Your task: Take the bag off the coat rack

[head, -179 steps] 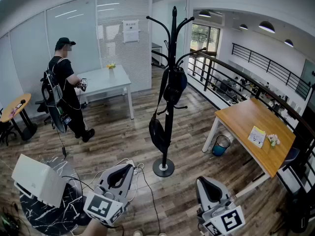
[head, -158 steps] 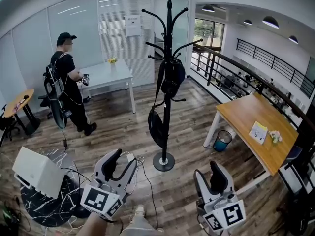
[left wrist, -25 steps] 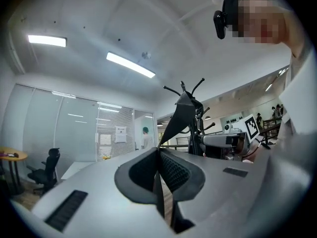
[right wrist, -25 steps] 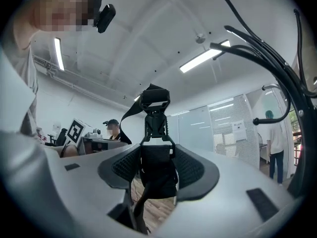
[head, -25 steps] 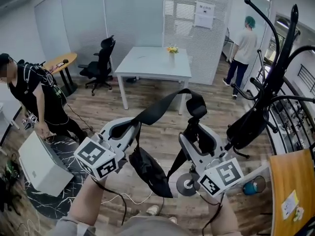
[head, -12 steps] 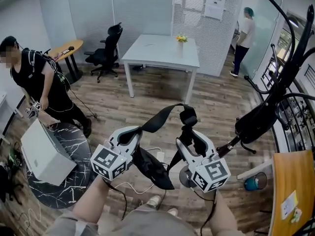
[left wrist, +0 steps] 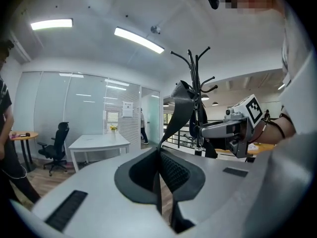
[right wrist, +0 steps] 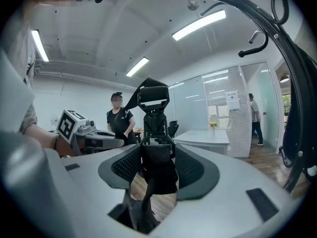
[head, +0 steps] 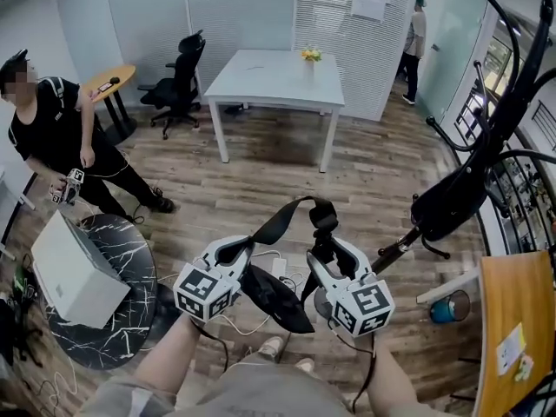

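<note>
A black bag (head: 278,298) hangs free of the coat rack (head: 514,85), between my two grippers and low in front of me. Its strap (head: 287,218) arcs from one gripper to the other. The left gripper (head: 233,250) is shut on the thin strap (left wrist: 181,108), which runs up out of its jaws (left wrist: 159,167). The right gripper (head: 334,252) is shut on the strap's thick buckled part (right wrist: 153,103), which fills the gap between its pads (right wrist: 153,167). A second black bag (head: 447,207) still hangs on the rack at right.
A person in black (head: 61,146) bends at left beside a white box (head: 74,276) on a dark marble round table (head: 122,320). A white table (head: 278,76) and an office chair (head: 178,81) stand behind. A wooden table (head: 512,320) and a blue bin (head: 446,307) lie right.
Both grippers have come lower and closer to my body, carrying the bag with them. The strap loop between them has sunk and shortened. The person at left has straightened a little.
</note>
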`<state>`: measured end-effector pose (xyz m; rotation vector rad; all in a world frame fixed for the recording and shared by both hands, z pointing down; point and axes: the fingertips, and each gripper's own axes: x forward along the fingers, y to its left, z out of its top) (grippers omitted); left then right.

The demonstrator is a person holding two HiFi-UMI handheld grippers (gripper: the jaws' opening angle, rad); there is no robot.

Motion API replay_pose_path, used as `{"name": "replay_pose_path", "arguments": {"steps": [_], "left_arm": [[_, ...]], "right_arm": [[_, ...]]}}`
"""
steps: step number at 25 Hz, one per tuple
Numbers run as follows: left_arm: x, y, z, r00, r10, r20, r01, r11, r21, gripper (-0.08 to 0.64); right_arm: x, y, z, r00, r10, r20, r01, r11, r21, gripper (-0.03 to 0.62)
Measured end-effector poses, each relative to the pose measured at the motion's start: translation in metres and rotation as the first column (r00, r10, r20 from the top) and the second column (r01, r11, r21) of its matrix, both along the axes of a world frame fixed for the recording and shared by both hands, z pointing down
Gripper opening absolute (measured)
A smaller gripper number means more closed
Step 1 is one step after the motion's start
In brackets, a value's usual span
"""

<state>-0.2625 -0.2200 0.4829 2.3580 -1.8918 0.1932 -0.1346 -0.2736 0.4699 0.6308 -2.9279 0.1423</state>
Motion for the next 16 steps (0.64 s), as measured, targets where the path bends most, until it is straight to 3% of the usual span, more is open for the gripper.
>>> {"name": "replay_pose_path", "arguments": {"steps": [16], "left_arm": [[0.026,-0.022,-0.012,0.999,0.046,-0.011,-0.046,0.999,-0.009,0.015]], "right_arm": [[0.030,-0.014,-0.008,0.999,0.050,-0.006,-0.050,0.999,-0.022,0.233]]}}
